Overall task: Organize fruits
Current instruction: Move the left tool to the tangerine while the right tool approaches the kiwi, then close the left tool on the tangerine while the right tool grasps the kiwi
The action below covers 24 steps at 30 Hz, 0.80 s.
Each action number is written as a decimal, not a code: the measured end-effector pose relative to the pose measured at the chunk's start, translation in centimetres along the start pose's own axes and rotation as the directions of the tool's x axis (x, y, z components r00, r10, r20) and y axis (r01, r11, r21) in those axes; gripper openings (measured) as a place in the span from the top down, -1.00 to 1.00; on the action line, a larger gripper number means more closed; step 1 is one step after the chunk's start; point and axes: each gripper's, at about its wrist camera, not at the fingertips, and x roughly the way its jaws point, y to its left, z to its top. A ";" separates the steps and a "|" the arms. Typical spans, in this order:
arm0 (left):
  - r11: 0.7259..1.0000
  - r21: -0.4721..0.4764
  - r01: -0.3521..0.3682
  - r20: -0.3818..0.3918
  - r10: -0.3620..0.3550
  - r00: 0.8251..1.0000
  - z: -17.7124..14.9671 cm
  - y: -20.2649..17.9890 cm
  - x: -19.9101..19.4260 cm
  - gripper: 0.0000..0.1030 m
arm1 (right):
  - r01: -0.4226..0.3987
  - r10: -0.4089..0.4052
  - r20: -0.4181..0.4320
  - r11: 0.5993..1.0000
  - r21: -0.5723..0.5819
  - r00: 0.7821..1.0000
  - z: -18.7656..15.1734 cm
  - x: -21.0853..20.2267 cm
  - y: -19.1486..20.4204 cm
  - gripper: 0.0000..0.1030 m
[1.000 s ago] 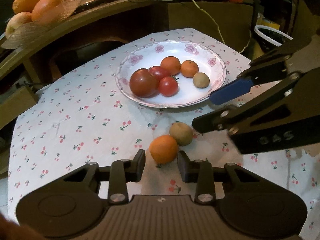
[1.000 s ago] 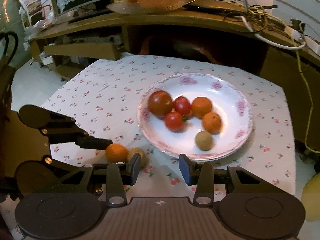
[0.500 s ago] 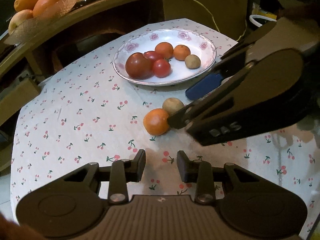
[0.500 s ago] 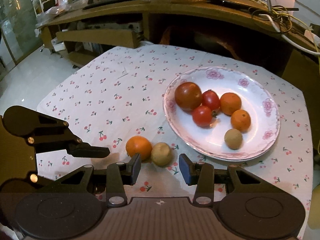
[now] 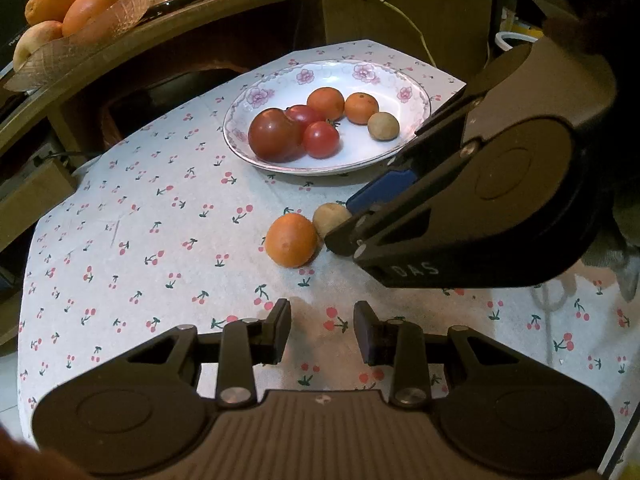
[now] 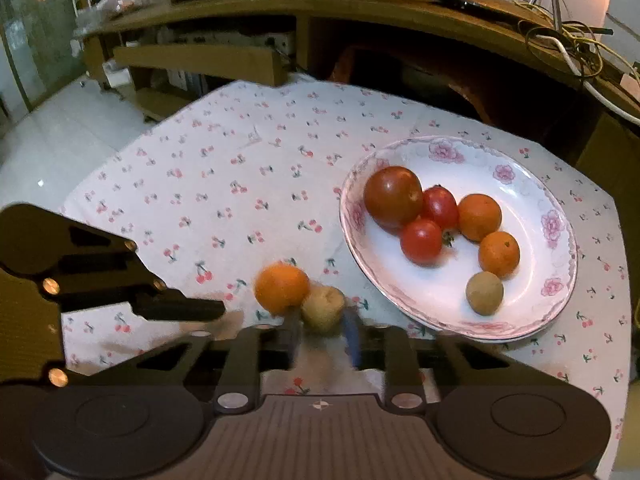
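A table covered with a cherry-print cloth (image 6: 224,184) is seen below a wooden shelf (image 5: 168,12) where a basket of fruit (image 5: 60,40) is kept at the upper left. At the lower centre of the right wrist view a small brown fruit (image 6: 323,307) is pinched on the cloth between the jaws of the right gripper (image 6: 322,338), with an orange (image 6: 282,288) touching it on its left. To the right a flowered plate (image 6: 532,184) is filled with tomatoes, oranges and another brown fruit, while the left gripper (image 5: 322,332) is held above bare cloth, its jaws slightly apart with nothing between them.
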 end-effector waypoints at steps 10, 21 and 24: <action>1.000 -0.003 0.004 0.002 -0.004 1.000 0.0 0.1 0.0 0.21 | 0.000 0.000 -0.015 1.000 0.008 1.000 -0.1 0.2 -0.1 0.48; 1.000 0.002 0.012 0.003 -0.012 1.000 0.1 0.2 0.0 0.21 | 0.015 -0.015 -0.011 0.999 -0.035 1.000 -0.1 0.4 0.7 0.52; 1.000 0.003 0.008 0.002 -0.008 1.000 0.2 0.2 0.1 0.22 | 0.023 -0.023 -0.006 0.999 -0.041 1.000 -0.1 0.0 0.8 0.52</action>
